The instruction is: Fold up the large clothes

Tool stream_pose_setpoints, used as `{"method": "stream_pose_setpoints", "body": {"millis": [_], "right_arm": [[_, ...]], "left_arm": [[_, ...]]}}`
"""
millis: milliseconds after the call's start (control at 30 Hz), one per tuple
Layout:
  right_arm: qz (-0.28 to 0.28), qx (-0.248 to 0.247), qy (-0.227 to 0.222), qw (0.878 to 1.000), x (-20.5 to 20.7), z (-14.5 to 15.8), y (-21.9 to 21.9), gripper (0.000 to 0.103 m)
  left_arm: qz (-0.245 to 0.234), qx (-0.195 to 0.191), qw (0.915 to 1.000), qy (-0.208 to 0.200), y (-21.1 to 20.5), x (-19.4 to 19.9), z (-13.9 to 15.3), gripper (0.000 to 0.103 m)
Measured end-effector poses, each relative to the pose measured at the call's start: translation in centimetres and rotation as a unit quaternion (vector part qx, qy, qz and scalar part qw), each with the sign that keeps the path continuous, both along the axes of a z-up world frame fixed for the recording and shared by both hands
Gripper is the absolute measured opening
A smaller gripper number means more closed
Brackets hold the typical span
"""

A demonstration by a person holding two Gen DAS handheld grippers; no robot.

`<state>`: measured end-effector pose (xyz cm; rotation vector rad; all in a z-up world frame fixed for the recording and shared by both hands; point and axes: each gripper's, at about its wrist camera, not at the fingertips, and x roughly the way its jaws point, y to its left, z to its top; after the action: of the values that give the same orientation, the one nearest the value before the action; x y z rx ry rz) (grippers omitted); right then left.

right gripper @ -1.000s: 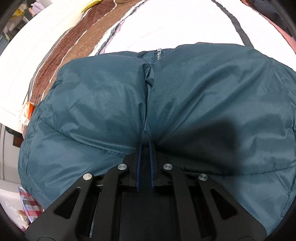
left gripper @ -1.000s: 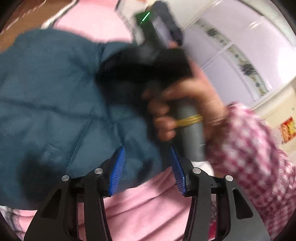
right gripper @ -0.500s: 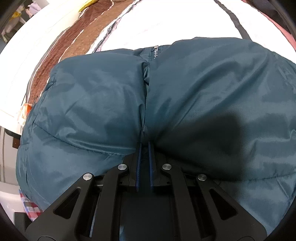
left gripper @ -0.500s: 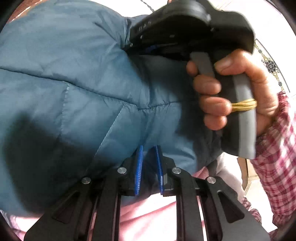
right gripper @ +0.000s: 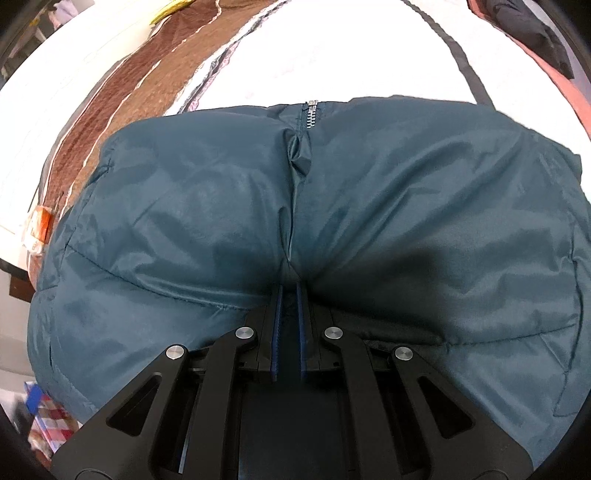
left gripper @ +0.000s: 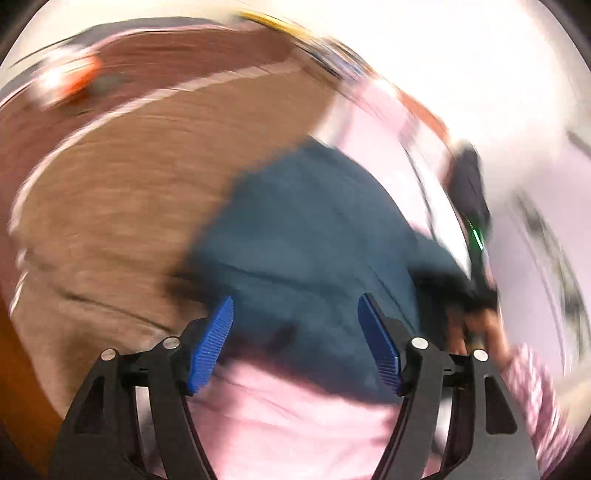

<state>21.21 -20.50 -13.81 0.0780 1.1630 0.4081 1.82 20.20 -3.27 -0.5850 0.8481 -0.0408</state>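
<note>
A teal padded jacket (right gripper: 369, 221) lies folded on a bed, its zipper (right gripper: 311, 115) at the far edge. My right gripper (right gripper: 289, 291) is shut on the jacket's near edge at the centre seam. In the blurred left wrist view the jacket (left gripper: 314, 236) lies ahead on pink bedding (left gripper: 295, 417). My left gripper (left gripper: 295, 332) is open and empty above its near edge. The other gripper (left gripper: 476, 236) and the hand holding it show at the jacket's right side.
A brown striped blanket (right gripper: 147, 85) lies left of the jacket, also in the left wrist view (left gripper: 129, 192). White sheet (right gripper: 351, 48) lies beyond it. An orange packet (right gripper: 40, 225) sits at the bed's left edge. Dark clothes (right gripper: 532, 33) lie far right.
My left gripper was shut on the jacket's edge half a second ago; now it is open and swinging back and left. The right gripper has held its grip with little movement.
</note>
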Motion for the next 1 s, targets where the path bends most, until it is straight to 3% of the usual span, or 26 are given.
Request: {"method": "stream_pose_setpoints", "body": {"millis": [33, 100, 433, 467, 533, 633, 700, 867, 1000], "right_arm": [[0.001, -0.006, -0.002, 1.0, 0.0, 0.1, 0.2, 0.005], [0.001, -0.014, -0.004, 1.0, 0.0, 0.4, 0.4, 0.006], [-0.009, 0.002, 0.0, 1.0, -0.3, 2.1, -0.5, 0.008], [-0.012, 0.009, -0.009, 1.0, -0.7, 2.8, -0.9, 0.008], [-0.02, 0.025, -0.028, 0.999, -1.7, 4.2, -2.0, 0.009], [-0.022, 0.061, -0.058, 0.996, -5.0, 6.4, -4.3, 0.009], [-0.011, 0.081, -0.062, 0.995, -7.9, 6.7, -5.4, 0.009], [0.035, 0.09, -0.02, 0.995, -14.8, 3.6, -5.0, 0.003], [0.056, 0.092, 0.011, 0.994, -15.8, 0.8, -3.6, 0.002]], "left_arm": [[0.034, -0.015, 0.9993, 0.006, 1.5, 0.0, -0.4, 0.074], [0.05, -0.042, 0.9976, 0.024, 3.1, 1.0, -1.3, 0.075], [0.023, -0.125, 0.989, 0.076, 3.1, 6.7, -6.8, 0.075], [0.021, -0.134, 0.9876, 0.08, 3.0, 7.1, -7.4, 0.074], [0.014, -0.151, 0.9854, 0.078, 2.9, 7.8, -8.0, 0.057], [-0.003, -0.14, 0.988, 0.065, 2.7, 7.7, -7.5, 0.038], [-0.011, -0.128, 0.9901, 0.057, 2.4, 7.6, -6.9, 0.033], [-0.017, -0.12, 0.992, 0.035, 2.4, 6.6, -5.6, 0.028], [-0.031, -0.098, 0.9946, 0.017, 2.0, 5.7, -3.8, 0.027]]}}
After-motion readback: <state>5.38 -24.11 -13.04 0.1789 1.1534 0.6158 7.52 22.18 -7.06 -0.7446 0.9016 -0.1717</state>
